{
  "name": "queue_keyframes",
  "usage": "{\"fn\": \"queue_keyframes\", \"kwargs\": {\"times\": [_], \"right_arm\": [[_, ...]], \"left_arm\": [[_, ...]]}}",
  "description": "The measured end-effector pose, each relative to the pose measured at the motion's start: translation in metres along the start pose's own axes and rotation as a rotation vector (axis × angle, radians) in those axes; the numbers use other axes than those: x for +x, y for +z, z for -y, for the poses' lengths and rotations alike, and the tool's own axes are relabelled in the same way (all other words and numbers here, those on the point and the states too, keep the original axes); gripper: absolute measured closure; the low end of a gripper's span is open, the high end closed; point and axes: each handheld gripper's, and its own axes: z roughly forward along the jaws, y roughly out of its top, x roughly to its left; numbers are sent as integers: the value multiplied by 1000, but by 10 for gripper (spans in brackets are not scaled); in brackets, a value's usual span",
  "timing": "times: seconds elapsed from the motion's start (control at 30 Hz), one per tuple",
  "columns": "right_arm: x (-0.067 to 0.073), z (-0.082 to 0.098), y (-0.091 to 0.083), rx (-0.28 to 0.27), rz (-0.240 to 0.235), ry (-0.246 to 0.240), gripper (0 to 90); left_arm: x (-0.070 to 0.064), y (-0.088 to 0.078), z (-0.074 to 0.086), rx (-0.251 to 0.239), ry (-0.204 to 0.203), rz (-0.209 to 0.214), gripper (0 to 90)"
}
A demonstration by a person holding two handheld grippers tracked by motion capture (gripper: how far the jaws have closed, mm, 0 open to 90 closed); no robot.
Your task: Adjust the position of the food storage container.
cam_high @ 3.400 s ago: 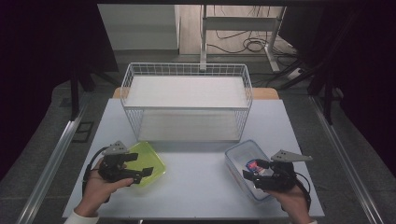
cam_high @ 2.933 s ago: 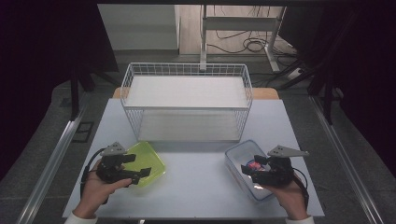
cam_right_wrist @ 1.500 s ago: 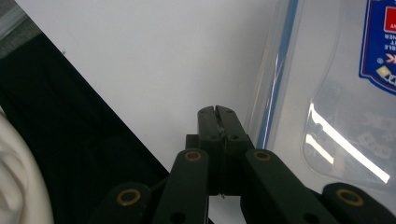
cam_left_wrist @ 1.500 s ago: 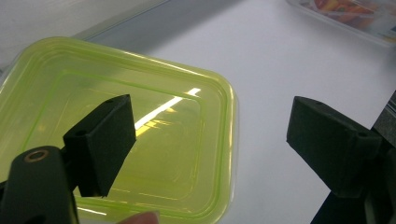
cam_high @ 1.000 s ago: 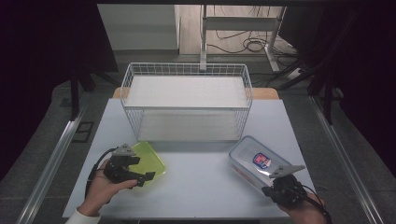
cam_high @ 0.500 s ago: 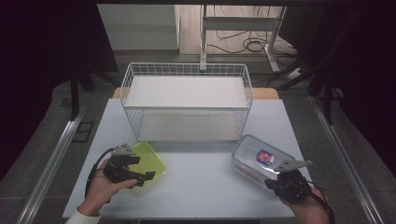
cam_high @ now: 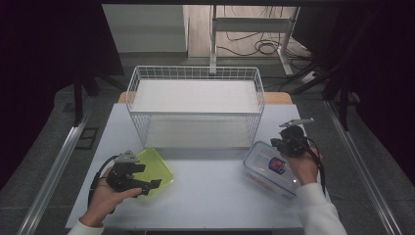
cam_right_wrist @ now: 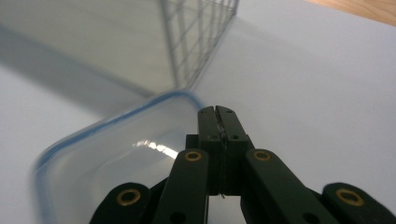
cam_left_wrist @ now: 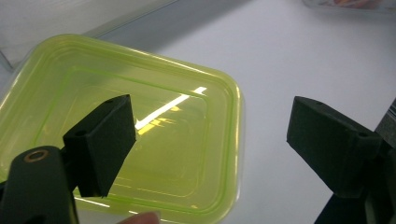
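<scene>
A clear container with a blue rim (cam_high: 266, 171) and a red-and-blue label lies on the white table at the right. My right gripper (cam_high: 275, 143) hovers at its far right corner, jaws shut together (cam_right_wrist: 216, 112); nothing shows between them. The blue rim (cam_right_wrist: 116, 122) curves just under the tips. A translucent yellow-green container (cam_high: 156, 169) lies at the left. My left gripper (cam_high: 149, 176) is open over its right edge. In the left gripper view one pad (cam_left_wrist: 105, 140) is above the green container (cam_left_wrist: 177, 135) and the other is above bare table.
A white wire basket (cam_high: 195, 73) stands at the back middle of the table (cam_high: 215, 200); its near right corner (cam_right_wrist: 196, 42) is just ahead of my right gripper. Dark floor and metal rails run along both sides of the table.
My right gripper moved from the table's near edge, past the clear container, to its far right corner. The container stayed about where it was. The left gripper kept still.
</scene>
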Motion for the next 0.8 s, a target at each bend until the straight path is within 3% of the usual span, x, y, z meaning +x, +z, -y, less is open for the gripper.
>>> {"fn": "queue_keyframes", "kwargs": {"times": [0.03, 0.07, 0.1, 0.2, 0.3, 0.43, 0.57, 0.8], "right_arm": [[-6, -7, 15, 22, 9, 26, 898], [-6, -7, 15, 22, 9, 26, 898], [-11, -11, 28, 39, 14, 49, 899], [-15, -14, 41, 71, -16, 83, 899], [-14, -15, 46, 101, -26, 61, 899], [-16, -15, 40, 95, -75, 80, 899], [-17, -13, 33, 105, -88, 77, 900], [-20, -14, 42, 101, -75, 71, 900]], "left_arm": [[-2, -1, -1, -1, 15, -18, 153], [-4, -2, -1, 2, 29, -27, 153], [-6, -3, -2, -11, 26, -3, 152], [-6, -4, -1, -14, 26, -11, 152], [-4, -5, 0, -35, 25, -26, 159], [-3, -7, 0, -54, 18, -29, 166], [-3, -4, 0, -47, 11, -25, 167], [-7, -2, -1, -42, 14, 1, 166]]}}
